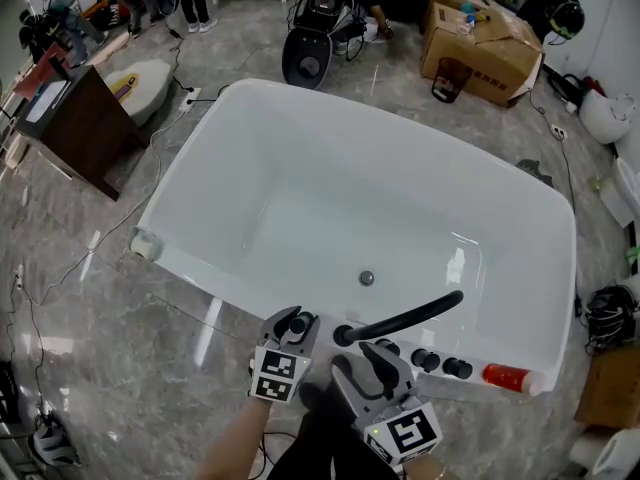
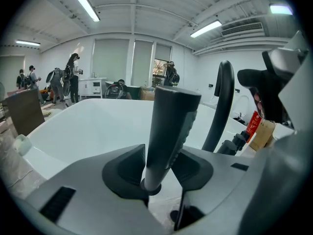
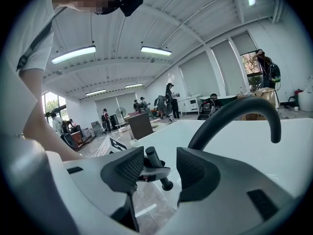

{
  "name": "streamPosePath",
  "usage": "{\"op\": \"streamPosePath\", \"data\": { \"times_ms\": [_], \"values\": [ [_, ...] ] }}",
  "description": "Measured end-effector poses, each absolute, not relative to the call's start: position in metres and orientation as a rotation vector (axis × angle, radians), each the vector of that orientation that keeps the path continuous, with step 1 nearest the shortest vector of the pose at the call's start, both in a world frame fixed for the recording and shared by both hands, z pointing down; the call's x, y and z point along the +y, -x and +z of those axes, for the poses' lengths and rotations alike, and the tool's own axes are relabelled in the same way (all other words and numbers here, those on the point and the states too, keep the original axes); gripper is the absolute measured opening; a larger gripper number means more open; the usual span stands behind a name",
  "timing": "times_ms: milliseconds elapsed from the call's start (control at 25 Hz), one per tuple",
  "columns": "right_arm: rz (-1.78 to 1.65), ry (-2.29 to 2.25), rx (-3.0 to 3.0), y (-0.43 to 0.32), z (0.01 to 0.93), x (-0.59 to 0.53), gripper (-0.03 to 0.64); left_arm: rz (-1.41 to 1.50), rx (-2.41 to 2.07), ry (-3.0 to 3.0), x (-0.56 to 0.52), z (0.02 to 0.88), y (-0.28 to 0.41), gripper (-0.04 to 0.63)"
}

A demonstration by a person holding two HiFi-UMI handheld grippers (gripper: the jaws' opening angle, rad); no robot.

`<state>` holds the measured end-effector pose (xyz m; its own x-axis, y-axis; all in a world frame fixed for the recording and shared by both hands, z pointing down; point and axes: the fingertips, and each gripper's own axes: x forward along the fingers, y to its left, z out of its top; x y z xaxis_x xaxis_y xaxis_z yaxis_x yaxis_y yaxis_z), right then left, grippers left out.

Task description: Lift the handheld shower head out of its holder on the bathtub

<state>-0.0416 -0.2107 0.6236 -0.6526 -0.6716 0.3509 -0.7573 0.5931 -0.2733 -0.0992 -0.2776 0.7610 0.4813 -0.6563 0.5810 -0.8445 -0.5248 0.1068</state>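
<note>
The handheld shower head (image 2: 171, 131), dark grey, stands upright in its holder on the white bathtub's near rim (image 2: 98, 155). My left gripper (image 2: 159, 173) is shut on its handle, one pad against each side. In the head view that gripper (image 1: 293, 325) is at the rim, just left of the black faucet spout (image 1: 400, 320). My right gripper (image 1: 367, 360) hovers right beside it, open with nothing between its pads. In the right gripper view (image 3: 159, 173), the open jaws frame the black handle (image 3: 156, 168) farther off, with a grey finger of the left gripper on it.
Black knobs (image 1: 440, 363) and a red bottle (image 1: 505, 376) sit on the rim right of the spout. A roll of tape (image 1: 146, 246) lies on the tub's left corner. A brown cabinet (image 1: 75, 118) and a cardboard box (image 1: 480, 43) stand beyond the tub. Cables cross the floor.
</note>
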Motion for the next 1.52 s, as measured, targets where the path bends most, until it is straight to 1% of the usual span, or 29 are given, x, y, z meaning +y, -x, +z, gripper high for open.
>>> {"op": "streamPosePath", "data": {
  "times_ms": [320,600,1520],
  "values": [
    [0.598,-1.178,-2.613,0.043,0.622,-0.212,0.195,0.739,-1.240,-2.368,-0.278,0.758,0.100,0.150],
    [0.585,-1.145,-2.618,0.049,0.617,-0.204,0.195,0.716,-1.213,-2.401,-0.270,0.730,0.103,0.149],
    [0.454,-0.969,-2.694,0.081,0.552,-0.183,0.198,0.682,-1.164,-2.523,-0.240,0.568,0.110,0.147]
  ]
}}
